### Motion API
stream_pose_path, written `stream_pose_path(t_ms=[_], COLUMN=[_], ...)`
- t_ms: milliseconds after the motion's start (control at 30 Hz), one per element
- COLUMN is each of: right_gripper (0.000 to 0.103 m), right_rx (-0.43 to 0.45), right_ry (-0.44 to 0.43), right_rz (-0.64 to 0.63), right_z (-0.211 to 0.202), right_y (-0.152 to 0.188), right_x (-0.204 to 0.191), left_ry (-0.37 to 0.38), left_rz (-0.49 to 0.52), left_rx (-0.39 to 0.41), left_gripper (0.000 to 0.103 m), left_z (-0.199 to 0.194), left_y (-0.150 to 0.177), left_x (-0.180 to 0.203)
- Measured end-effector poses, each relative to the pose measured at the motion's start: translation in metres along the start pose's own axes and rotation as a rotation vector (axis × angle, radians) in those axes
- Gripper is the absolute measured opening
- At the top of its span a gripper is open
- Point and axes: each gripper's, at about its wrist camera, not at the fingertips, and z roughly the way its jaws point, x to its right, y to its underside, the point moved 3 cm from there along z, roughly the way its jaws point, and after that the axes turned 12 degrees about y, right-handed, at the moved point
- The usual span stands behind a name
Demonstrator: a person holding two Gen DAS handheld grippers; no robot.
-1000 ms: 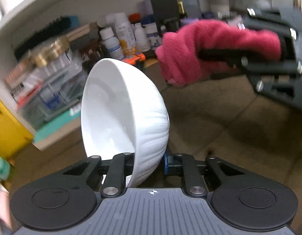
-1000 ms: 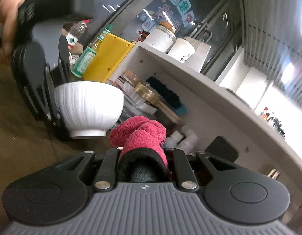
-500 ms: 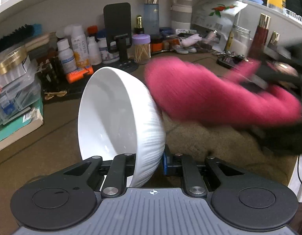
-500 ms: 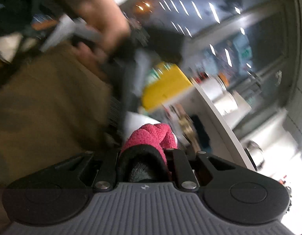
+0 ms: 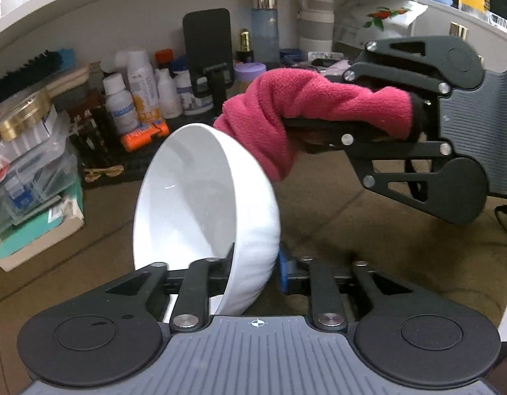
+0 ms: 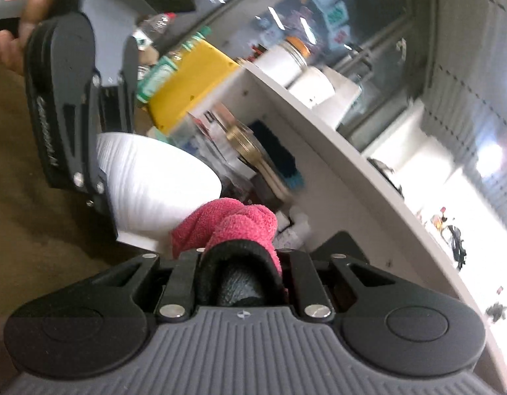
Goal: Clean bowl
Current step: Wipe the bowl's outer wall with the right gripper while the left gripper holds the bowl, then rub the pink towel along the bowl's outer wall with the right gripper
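left gripper (image 5: 253, 263) clamped on bowl (image 5: 204, 207) rim, bowl tipped on edge above brown table (image 5: 368, 230) | right gripper (image 6: 240, 263) clenched on pink cloth (image 5: 286, 115) | cloth swung back from blurred sweep, now steady, touching bowl's outer wall at rim | wiping likely mid-stroke, inside not yet reached

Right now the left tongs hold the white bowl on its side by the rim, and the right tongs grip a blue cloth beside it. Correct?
Not quite: the cloth is pink-red, not blue, as the left wrist view shows. The rest stands: the left tongs hold the white bowl on its side by the rim, and the right tongs grip the cloth beside it.
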Motion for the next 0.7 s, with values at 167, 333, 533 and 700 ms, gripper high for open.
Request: stream_pose_path(t_ms=[167,333,533,700], right_gripper=[0.016,0.016,0.016,0.016], right_rx=[-0.031,-0.05,-0.059,-0.042], right_ry=[0.031,0.03,0.018,0.001], right_rz=[0.081,0.118,0.139,0.052], right_z=[0.006,0.012,0.022,0.034], right_y=[0.016,0.027,0.027,0.013], right_x=[-0.005,0.003,0.023,0.023], left_ry=[-0.032,-0.048,-0.056,-0.028], left_rz=[0.005,0.026,0.026,0.016], left_rx=[-0.014,-0.028,-0.012,-0.031], left_gripper=[0.058,0.055,0.022,0.021], left_z=[0.003,0.014,0.016,0.011], left_y=[0.005,0.011,0.002,0.001], left_x=[-0.015,-0.027,-0.02,-0.004])
